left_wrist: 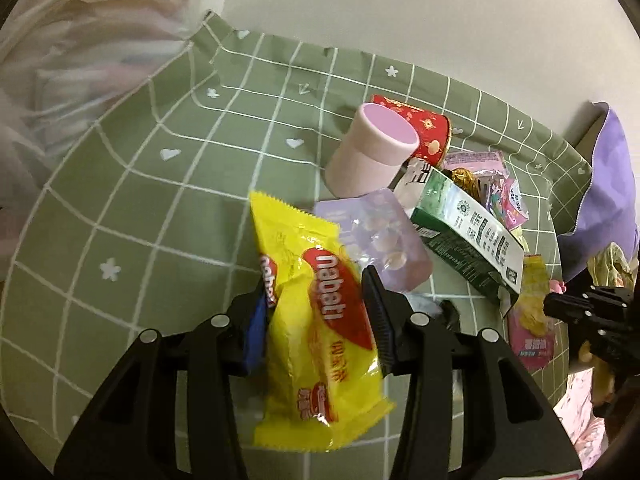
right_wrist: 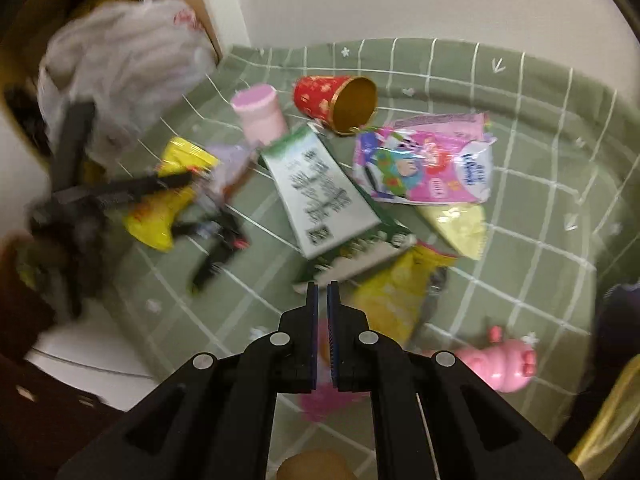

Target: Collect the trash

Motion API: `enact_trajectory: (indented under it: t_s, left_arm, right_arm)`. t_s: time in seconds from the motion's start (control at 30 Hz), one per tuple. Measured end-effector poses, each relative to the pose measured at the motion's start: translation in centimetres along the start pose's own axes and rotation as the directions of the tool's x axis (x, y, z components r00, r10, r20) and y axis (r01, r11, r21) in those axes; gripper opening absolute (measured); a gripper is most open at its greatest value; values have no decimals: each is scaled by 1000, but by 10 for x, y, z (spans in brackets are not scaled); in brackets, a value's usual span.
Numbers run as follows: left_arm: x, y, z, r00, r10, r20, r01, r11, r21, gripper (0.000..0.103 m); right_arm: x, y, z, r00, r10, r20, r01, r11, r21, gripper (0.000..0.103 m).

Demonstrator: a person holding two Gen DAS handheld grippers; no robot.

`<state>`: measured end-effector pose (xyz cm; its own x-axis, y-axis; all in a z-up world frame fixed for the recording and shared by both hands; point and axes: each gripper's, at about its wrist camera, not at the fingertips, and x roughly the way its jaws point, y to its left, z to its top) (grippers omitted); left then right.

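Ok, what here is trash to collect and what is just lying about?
Trash:
yellow wrapper, in the left gripper
green carton
red cup
pink packet
purple pouch

Probably just lying about:
pink pig toy
green cloth
purple pillow

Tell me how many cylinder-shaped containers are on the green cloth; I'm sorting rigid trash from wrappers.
2. A pink cylinder stands at the back left of the pile; a red cup lies on its side right of it, open end showing. Wrappers may hide others.
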<state>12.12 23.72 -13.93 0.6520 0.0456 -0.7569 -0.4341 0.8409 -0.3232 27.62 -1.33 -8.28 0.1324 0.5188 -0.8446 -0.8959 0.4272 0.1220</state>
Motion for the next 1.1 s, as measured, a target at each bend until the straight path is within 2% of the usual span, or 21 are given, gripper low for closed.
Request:
enact_trajectory:
  t_s: [0.13, 0.27, 0.3, 0.53, 0.57, 0.63, 0.9, 1.1]
  left_arm:
    - [-12, 12, -8, 1000, 7, 6, -6, 1000, -31, 42]
    - [-19, 21, -16, 1000, 10, 6, -10, 998, -56, 42]
    - [-20, 23, -18, 1000, 12, 1, -12, 998, -62, 42]
    - [-24, 35, -22, 1000, 15, 7, -14, 996, -88, 42]
    - [-24, 36, -23, 1000, 14, 8, -14, 996, -92, 42]
    - [-23, 39, -23, 1000, 13, 9, -12, 995, -100, 42]
    - [-21, 47, -23, 1000, -9, 20, 11, 992, -122, 42]
    - [-20, 47, -23, 999, -16, 28, 19, 991, -135, 42]
  right_arm:
    - [-6, 9, -1, 998, 15, 56, -10, 996, -91, 6]
    - [3, 33, 7, 997, -35, 75, 54, 959, -278, 6]
    - [7, 36, 10, 997, -34, 71, 54, 955, -293, 6]
    - [30, 48, 29, 999, -29, 41, 41, 939, -341, 6]
    - [38, 49, 32, 999, -40, 13, 42, 933, -356, 6]
    - [47, 52, 37, 996, -90, 7, 86, 921, -381, 7]
    - [61, 44, 63, 995, -49, -87, 19, 947, -322, 7]
    - [70, 53, 78, 990, -72, -125, 26, 941, -338, 7]
